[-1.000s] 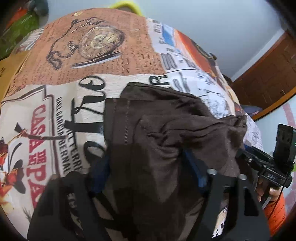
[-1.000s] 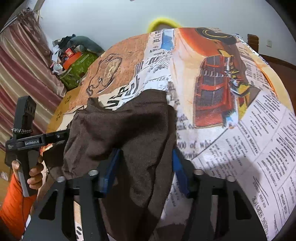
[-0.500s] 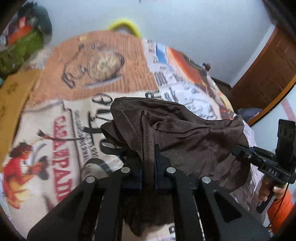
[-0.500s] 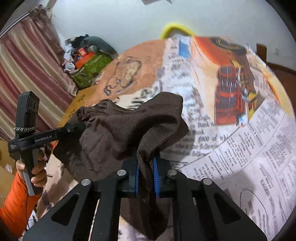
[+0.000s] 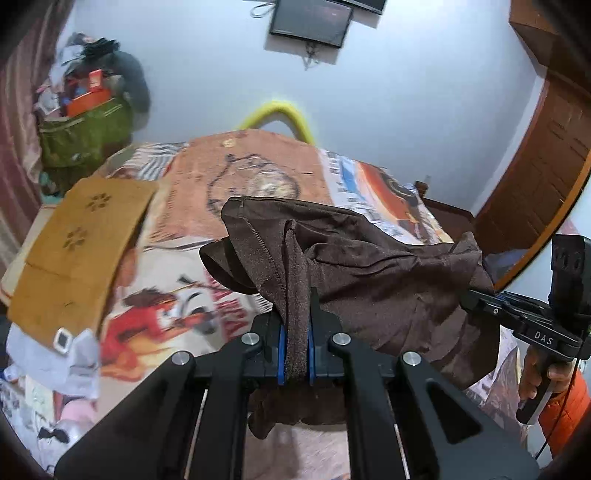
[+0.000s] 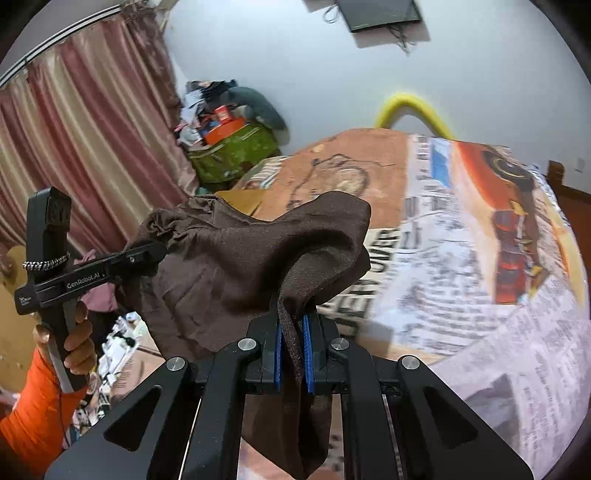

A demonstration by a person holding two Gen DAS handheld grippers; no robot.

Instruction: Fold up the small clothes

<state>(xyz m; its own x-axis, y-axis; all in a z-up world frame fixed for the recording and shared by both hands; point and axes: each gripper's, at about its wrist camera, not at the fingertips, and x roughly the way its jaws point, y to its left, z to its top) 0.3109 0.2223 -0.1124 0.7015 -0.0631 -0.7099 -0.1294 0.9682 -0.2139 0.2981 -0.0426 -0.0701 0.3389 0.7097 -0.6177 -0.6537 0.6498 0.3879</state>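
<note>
Two grippers hold one brown garment [image 5: 369, 266] in the air above my bed [image 5: 266, 173]. From the left wrist, I see the left gripper [image 5: 295, 350] clenched on a bunched fold of the cloth between its blue pads [image 5: 281, 354], a stitched hem running up toward 12 o'clock. At 3 o'clock in that view the right gripper [image 5: 480, 301] bites the far corner of the garment, my hand [image 5: 535, 373] wrapped round its handle below. The right wrist shows the reverse: the right gripper [image 6: 293, 354] grasping a twisted fold at 6 o'clock, with cloth hanging down between the arms, and the left gripper [image 6: 155, 253] at 9 o'clock, its tip buried in the fabric, an orange sleeve [image 6: 33, 417] under it.

Only the left view takes in the cardboard [image 5: 81, 251] lying on the bed at 9 o'clock and the wooden door [image 5: 543, 155] at 2 o'clock. Only the right view takes in the striped curtain [image 6: 85, 147] at 10 o'clock. Both show the bedspread's printed newspaper and pocket-watch pattern, a yellow hoop [image 6: 410, 107] beyond the far edge, a green bag [image 6: 236, 151] heaped with clutter against the pale wall, and a dark screen [image 5: 310, 18] mounted at 12 o'clock.
</note>
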